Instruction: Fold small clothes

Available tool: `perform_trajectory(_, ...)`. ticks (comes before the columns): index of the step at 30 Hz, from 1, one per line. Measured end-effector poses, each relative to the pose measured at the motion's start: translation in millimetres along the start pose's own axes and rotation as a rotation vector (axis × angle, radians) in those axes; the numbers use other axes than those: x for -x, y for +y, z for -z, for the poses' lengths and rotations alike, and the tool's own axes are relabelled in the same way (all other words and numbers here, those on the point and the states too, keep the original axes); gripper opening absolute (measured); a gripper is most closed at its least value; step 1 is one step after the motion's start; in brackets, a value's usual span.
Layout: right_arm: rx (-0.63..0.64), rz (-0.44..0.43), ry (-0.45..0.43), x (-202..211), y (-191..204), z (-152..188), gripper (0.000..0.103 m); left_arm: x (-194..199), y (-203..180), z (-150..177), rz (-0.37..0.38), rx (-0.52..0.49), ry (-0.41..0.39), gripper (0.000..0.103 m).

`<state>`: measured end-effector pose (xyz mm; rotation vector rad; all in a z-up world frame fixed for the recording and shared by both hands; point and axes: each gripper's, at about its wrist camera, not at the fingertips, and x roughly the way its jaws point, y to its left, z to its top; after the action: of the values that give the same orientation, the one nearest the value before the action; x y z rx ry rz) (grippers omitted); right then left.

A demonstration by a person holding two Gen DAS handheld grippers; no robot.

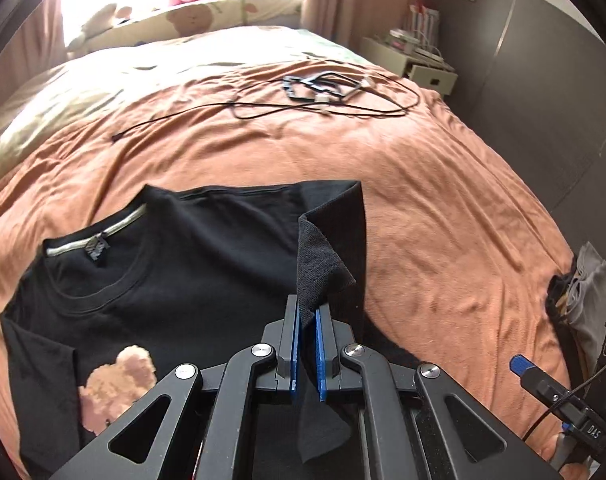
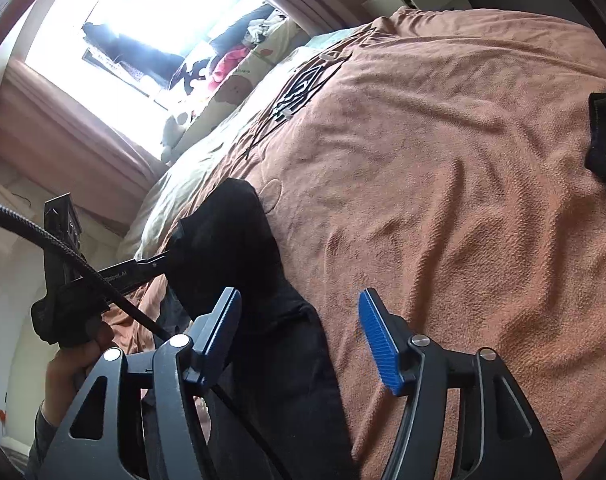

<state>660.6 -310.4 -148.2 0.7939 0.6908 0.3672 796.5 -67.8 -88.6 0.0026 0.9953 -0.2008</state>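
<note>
While left gripper [image 1: 308, 316] pinched black T-shirt [image 1: 175, 280] sleeve edge, frame centre, on orange bedspread [image 1: 443, 200]: side fold under way. Right gripper [image 2: 299, 320] agape, empty, lower frame. Next, likely: carry sleeve across chest, release flat.

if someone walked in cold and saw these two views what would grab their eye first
Probably the black t-shirt with a pink bear print, spread on the orange blanket, its sleeve pinched in the left gripper and lifted. Next, the right gripper hanging open over the shirt's edge. A tangle of black cables lies farther up the bed.
</note>
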Motion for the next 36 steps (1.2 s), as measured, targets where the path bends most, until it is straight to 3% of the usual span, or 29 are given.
perform_trajectory(8, 0.018, -0.017, 0.037, -22, 5, 5, 0.060, 3, 47, 14, -0.054, 0.085, -0.008, 0.007)
perform_trajectory(21, 0.056, 0.005, 0.044, -35, 10, 6, 0.060, -33, 98, 38, -0.121, 0.141, 0.080, 0.011)
perform_trajectory(25, 0.061, 0.010, 0.049, -38, 12, 8, 0.060, -30, 110, 45, -0.092, 0.190, 0.081, 0.013)
perform_trajectory(33, 0.056, 0.006, 0.052, -38, 12, 9, 0.060, -24, 94, 76, 0.043, 0.225, 0.099, 0.046)
perform_trajectory(36, 0.050, 0.004, 0.054, -38, 11, 9, 0.060, -18, 84, 84, 0.082, 0.243, 0.089, 0.054)
